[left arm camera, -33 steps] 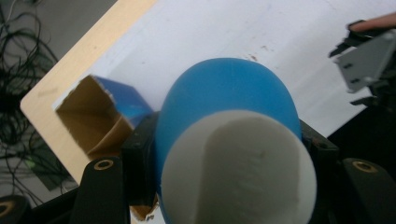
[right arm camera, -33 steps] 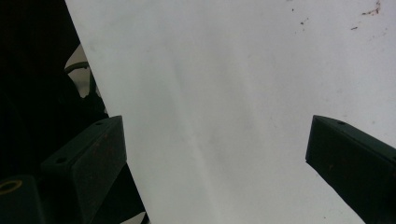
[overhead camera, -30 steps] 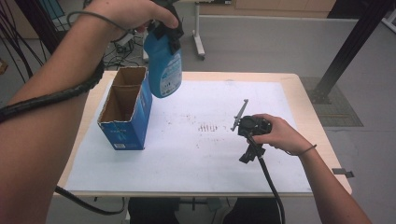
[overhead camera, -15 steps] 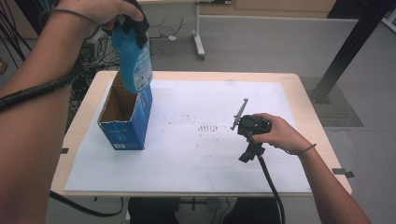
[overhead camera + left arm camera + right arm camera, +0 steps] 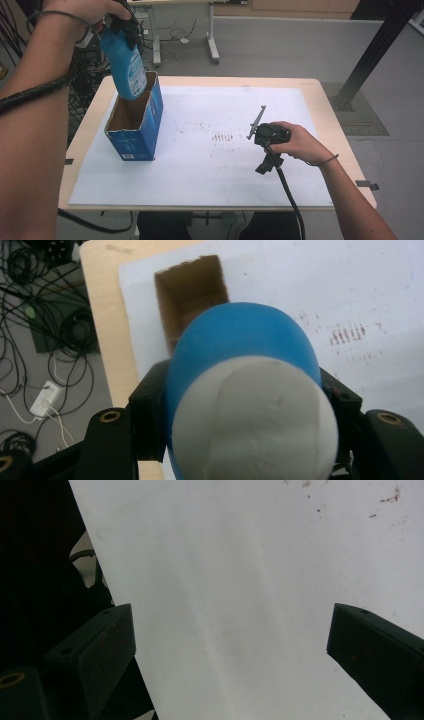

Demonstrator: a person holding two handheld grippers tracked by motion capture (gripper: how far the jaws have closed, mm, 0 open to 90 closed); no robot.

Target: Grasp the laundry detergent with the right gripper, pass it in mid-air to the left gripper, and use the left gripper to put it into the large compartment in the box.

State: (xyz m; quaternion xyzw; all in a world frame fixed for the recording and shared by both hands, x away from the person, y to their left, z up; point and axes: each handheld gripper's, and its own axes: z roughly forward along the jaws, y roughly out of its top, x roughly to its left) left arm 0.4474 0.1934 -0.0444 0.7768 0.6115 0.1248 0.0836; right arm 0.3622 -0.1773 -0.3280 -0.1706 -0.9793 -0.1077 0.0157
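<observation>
Left gripper (image 5: 125, 27) clamped on blue bottle (image 5: 125, 62), held above the open blue carton (image 5: 135, 122) near the table's (image 5: 330, 115) far left corner. Right gripper (image 5: 267, 142), jaws apart and empty, rests on the white sheet (image 5: 210, 170) toward the right edge, beside reddish marks (image 5: 222, 136).

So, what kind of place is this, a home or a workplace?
Most likely a lab or workshop, not a home. The plain wooden table carries a stained white sheet, loose cables lie tangled on the grey floor beside it, and a black metal frame post stands nearby.
</observation>
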